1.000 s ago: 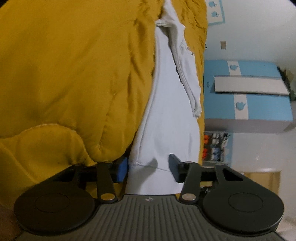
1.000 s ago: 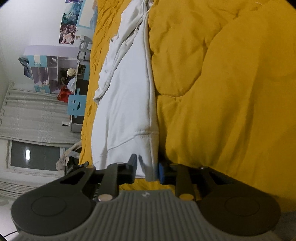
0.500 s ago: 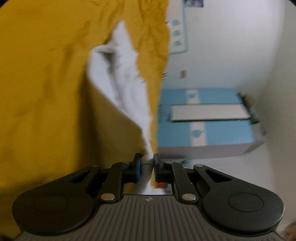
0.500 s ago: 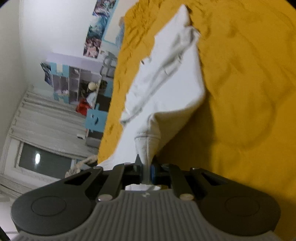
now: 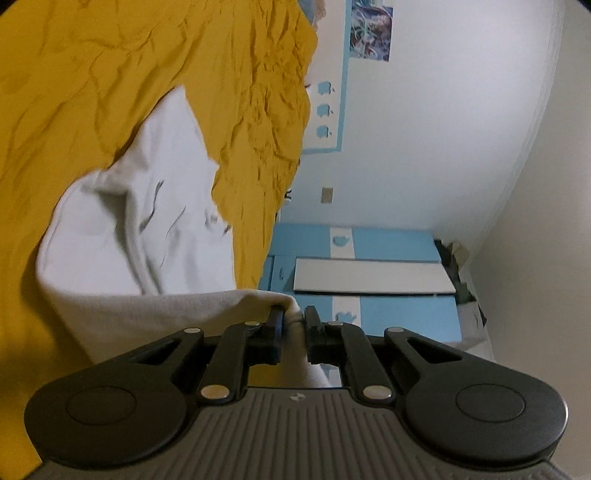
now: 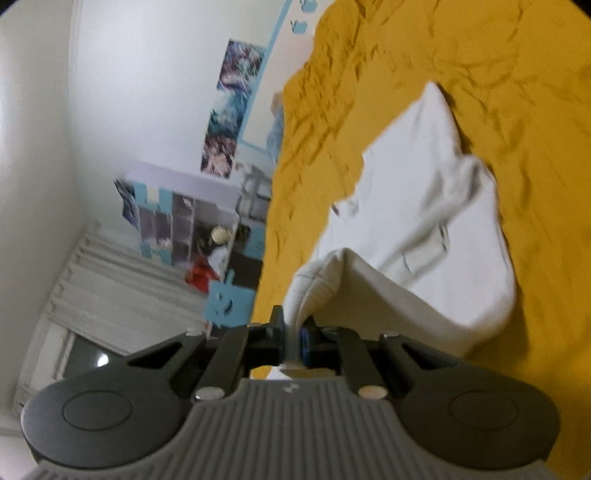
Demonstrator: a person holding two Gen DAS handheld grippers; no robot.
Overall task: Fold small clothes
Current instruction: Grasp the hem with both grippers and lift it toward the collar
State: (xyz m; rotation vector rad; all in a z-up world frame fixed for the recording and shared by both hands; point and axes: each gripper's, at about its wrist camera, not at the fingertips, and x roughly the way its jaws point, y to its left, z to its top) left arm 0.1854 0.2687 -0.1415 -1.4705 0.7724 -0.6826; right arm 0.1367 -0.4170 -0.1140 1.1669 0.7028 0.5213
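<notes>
A small white garment [image 5: 147,221] lies on a yellow quilt [image 5: 110,74], with its near edge lifted off the bed. In the left wrist view my left gripper [image 5: 294,325] has one corner of that edge between its pads, and its jaws are closing on the cloth. The right wrist view shows the same white garment [image 6: 424,229] folding up from the yellow quilt [image 6: 498,55]. My right gripper [image 6: 293,332] is shut on the hem at the other corner. The raised cloth hides the part of the garment beneath it.
A blue and white cabinet [image 5: 369,273] stands against the wall beyond the bed's edge, under a poster [image 5: 371,31]. On the other side are a shelf unit [image 6: 184,218] with small items, a red object [image 6: 199,277] and pale curtains [image 6: 110,288].
Both grippers closed on the garment's near edge, then rose and swung forward. The white cloth has come off the quilt and now folds over itself.
</notes>
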